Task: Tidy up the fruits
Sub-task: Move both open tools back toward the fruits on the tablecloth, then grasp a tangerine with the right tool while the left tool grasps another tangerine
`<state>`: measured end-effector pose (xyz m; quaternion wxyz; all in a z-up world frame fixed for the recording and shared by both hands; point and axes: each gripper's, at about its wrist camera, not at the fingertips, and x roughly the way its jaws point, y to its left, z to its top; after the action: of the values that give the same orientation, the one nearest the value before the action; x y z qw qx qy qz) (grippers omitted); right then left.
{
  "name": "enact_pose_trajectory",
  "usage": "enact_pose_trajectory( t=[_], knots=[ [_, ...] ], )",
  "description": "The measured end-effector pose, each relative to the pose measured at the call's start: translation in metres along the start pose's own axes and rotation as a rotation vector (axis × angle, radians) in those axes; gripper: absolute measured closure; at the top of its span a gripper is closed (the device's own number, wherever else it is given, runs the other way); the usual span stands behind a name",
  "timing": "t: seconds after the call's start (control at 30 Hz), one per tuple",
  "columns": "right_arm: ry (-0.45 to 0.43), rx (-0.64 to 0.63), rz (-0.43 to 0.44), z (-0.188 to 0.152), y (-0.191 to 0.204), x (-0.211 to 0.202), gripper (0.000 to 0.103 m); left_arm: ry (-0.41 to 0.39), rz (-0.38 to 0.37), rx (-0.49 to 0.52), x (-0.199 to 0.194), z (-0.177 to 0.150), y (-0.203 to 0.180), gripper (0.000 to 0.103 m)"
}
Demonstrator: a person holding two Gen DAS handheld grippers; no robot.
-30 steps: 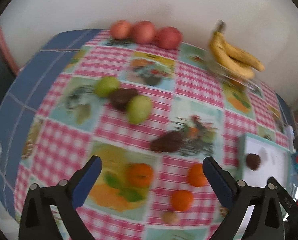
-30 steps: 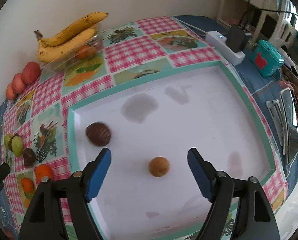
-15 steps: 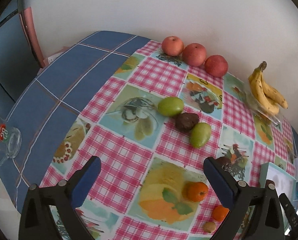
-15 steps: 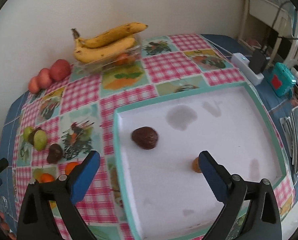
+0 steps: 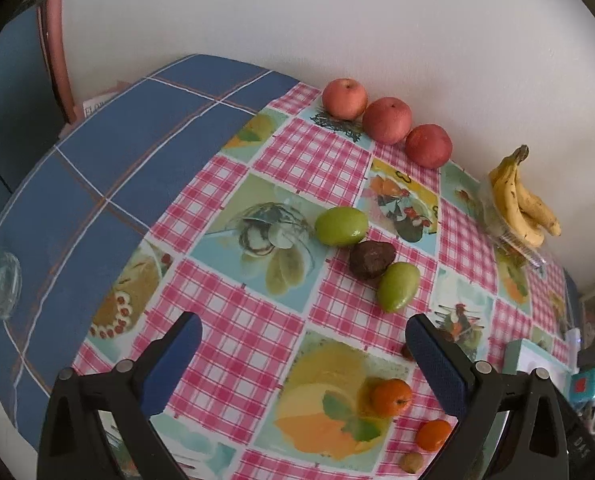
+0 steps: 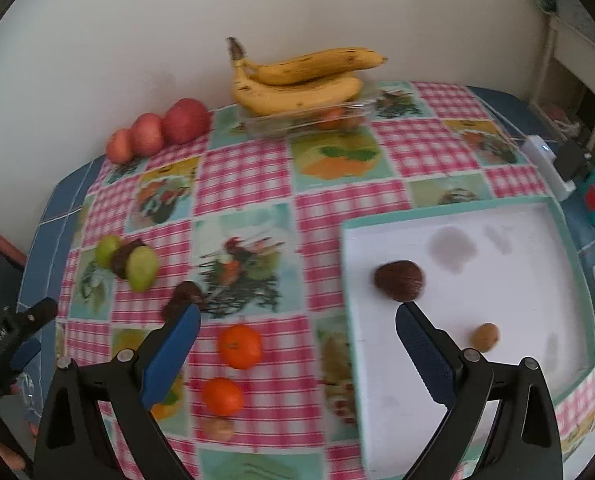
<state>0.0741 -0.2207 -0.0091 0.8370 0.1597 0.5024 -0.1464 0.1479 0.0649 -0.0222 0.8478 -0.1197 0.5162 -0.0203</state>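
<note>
A checked tablecloth [image 5: 233,312] carries apples [image 5: 387,120], bananas [image 6: 297,84], tangerines [image 6: 239,346] and a tray [image 6: 569,240].

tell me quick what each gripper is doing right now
left gripper: jaws open, holding nothing.
right gripper: jaws open after just widening, holding nothing.

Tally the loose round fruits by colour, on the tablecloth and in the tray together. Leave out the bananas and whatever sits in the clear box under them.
Red apples: 3
Green fruits: 2
Dark brown fruits: 3
Orange mandarins: 2
Small tan fruits: 2
Total: 12
</note>
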Motion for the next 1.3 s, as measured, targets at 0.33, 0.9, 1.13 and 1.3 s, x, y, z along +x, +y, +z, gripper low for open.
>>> enact_pose_trajectory(
  t=[0.33, 0.9, 1.13, 1.3],
  knots=[
    [0.037, -0.077, 0.017, -0.003, 0.035, 0.017, 0.024, 0.091, -0.042, -0.033, 0.022, -0.006, 0.0, 0.007],
    [0.194, -0.107, 0.025, -0.03, 0.044, 0.065, 0.051, 0.24, -0.069, 0.001, 0.062, -0.028, -0.023, 0.019],
    [0.199, -0.098, 0.041, -0.03, 0.042, 0.068, 0.064, 0.254, -0.083, 0.007, 0.065, -0.031, -0.027, 0.019],
    [0.196, -0.089, 0.022, -0.029, 0.032, 0.065, 0.064, 0.271, -0.102, 0.043, 0.066, -0.036, -0.038, 0.019]
  ],
)
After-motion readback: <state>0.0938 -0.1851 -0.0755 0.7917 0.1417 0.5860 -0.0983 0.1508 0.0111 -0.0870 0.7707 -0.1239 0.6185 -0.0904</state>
